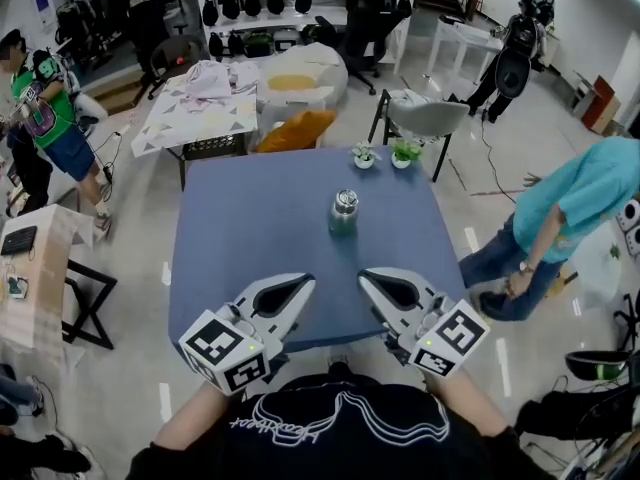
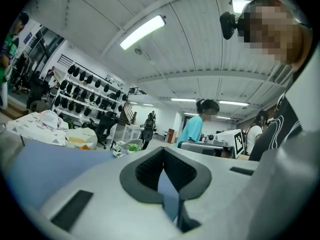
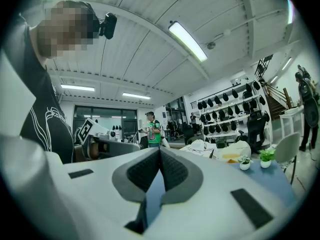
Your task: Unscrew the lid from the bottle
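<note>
The bottle (image 1: 344,218) stands mid-frame on the table (image 1: 230,238), lid (image 1: 346,199) on, easy to reach. Lower down, the left gripper (image 1: 303,282) and right gripper (image 1: 366,277) are pinched closed and empty, not yet started.

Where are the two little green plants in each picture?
Head view: the little green plants stand at the blue table's far edge, beyond the bottle.
Left gripper view: small, left of centre, at the table's far end.
Right gripper view: far right, on the table.
Shared landmark: the wall rack of black gear behind them.
</note>
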{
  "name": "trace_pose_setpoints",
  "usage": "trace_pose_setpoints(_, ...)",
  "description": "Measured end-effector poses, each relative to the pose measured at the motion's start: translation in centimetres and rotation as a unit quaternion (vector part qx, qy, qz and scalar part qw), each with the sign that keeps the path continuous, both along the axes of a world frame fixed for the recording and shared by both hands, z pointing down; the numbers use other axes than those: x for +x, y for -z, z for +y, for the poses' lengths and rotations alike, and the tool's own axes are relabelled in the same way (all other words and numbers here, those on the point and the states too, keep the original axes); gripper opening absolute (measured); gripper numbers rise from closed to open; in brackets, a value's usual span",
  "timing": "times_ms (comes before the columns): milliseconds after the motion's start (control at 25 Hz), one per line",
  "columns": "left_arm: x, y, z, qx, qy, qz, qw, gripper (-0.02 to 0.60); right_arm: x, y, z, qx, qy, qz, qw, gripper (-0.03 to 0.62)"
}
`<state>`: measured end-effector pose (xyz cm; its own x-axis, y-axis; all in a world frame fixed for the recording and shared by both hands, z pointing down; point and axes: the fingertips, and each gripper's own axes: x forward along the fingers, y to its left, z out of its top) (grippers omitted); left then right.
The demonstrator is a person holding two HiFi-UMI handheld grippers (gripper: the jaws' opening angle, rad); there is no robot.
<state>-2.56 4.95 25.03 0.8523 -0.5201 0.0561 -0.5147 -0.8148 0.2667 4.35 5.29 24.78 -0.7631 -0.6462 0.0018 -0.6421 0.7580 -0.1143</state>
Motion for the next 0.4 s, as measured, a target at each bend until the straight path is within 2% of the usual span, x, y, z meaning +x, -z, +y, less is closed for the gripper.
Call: trace_pose_setpoints(400,-0.2,-1.2,0.4,-0.005,-0.004,-0.008,0.9999,0.005,-0.2,-1.4,0.4,-0.015,-0.002,-0.003,1.000,0.004)
